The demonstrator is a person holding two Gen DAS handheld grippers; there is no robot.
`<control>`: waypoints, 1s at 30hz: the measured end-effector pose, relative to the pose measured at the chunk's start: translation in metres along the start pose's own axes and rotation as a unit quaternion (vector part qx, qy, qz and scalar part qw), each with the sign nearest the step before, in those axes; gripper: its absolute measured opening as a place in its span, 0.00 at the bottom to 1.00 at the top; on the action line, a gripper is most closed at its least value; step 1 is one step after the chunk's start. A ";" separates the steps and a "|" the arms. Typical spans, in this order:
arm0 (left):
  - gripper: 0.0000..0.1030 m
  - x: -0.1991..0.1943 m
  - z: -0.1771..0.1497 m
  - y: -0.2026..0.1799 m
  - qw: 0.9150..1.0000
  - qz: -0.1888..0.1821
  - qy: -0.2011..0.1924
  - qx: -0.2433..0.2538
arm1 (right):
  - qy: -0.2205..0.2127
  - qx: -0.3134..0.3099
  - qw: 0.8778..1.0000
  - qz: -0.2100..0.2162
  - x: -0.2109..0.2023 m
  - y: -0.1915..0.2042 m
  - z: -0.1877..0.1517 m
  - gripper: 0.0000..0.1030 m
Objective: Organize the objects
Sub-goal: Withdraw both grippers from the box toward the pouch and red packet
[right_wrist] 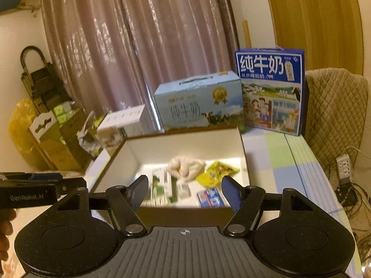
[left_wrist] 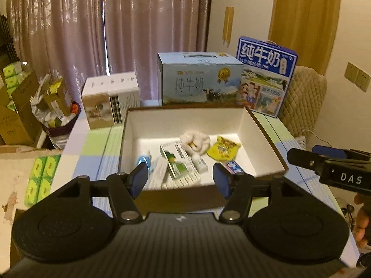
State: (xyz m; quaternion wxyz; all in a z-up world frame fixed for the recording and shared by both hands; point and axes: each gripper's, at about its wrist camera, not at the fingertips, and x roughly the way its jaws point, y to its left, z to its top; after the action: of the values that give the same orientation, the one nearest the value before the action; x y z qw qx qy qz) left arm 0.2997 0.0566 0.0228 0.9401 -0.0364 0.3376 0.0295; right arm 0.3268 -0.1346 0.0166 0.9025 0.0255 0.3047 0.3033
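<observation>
An open brown box with a white inside (left_wrist: 185, 120) (right_wrist: 185, 146) sits on the table. In it lie a white fluffy bundle (left_wrist: 194, 141) (right_wrist: 185, 166), a yellow packet (left_wrist: 222, 149) (right_wrist: 215, 172), a green-and-white carton (left_wrist: 178, 159) (right_wrist: 160, 185), a small white tube (left_wrist: 200, 162) and a blue toothpaste box (left_wrist: 234, 167) (right_wrist: 211, 198). My left gripper (left_wrist: 180, 180) hovers open over the box's near wall, holding nothing. My right gripper (right_wrist: 185, 192) is open and empty too, at the near edge; its side shows at the right of the left wrist view (left_wrist: 294, 157).
Two blue milk cartons (left_wrist: 199, 81) (left_wrist: 266, 76) and a white box (left_wrist: 111, 99) stand behind the brown box on the checked tablecloth (left_wrist: 92, 143). A quilted chair (right_wrist: 336, 106) and a power strip (right_wrist: 344, 165) are to the right. Cardboard boxes and a full bin (left_wrist: 55, 106) are to the left.
</observation>
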 end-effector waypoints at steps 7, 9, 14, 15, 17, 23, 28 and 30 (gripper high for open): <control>0.56 -0.011 -0.032 0.003 0.999 -0.027 0.033 -0.020 | 0.022 0.001 1.000 0.008 -0.016 -0.006 -0.030 0.65; 0.56 -0.014 -0.039 0.004 0.999 -0.030 0.038 -0.020 | 0.030 0.002 0.999 0.009 -0.020 -0.008 -0.038 0.65; 0.56 -0.016 -0.062 0.004 0.998 -0.025 0.055 -0.011 | 0.047 0.000 0.999 0.010 -0.024 -0.011 -0.055 0.65; 0.56 -0.014 -0.066 0.004 0.998 -0.026 0.061 -0.009 | 0.051 -0.001 0.999 0.010 -0.025 -0.011 -0.059 0.65; 0.56 -0.009 -0.074 0.004 0.997 -0.023 0.073 -0.006 | 0.063 -0.002 0.998 0.017 -0.025 -0.011 -0.068 0.65; 0.56 0.006 -0.097 0.005 0.994 -0.029 0.107 0.005 | 0.108 -0.015 0.994 0.028 -0.018 -0.006 -0.097 0.65; 0.56 0.014 -0.113 0.009 0.992 -0.044 0.118 0.013 | 0.137 -0.010 0.990 0.039 -0.004 -0.012 -0.113 0.65; 0.56 0.020 -0.122 0.010 0.990 -0.050 0.132 0.017 | 0.156 -0.008 0.987 0.040 0.004 -0.015 -0.121 0.65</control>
State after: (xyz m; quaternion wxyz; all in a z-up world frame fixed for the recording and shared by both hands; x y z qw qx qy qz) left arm 0.2373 0.0566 -0.0844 0.8882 -0.0404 0.4567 -0.0281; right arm 0.2687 -0.1611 -0.0869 0.8310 -0.0172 0.4382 0.3423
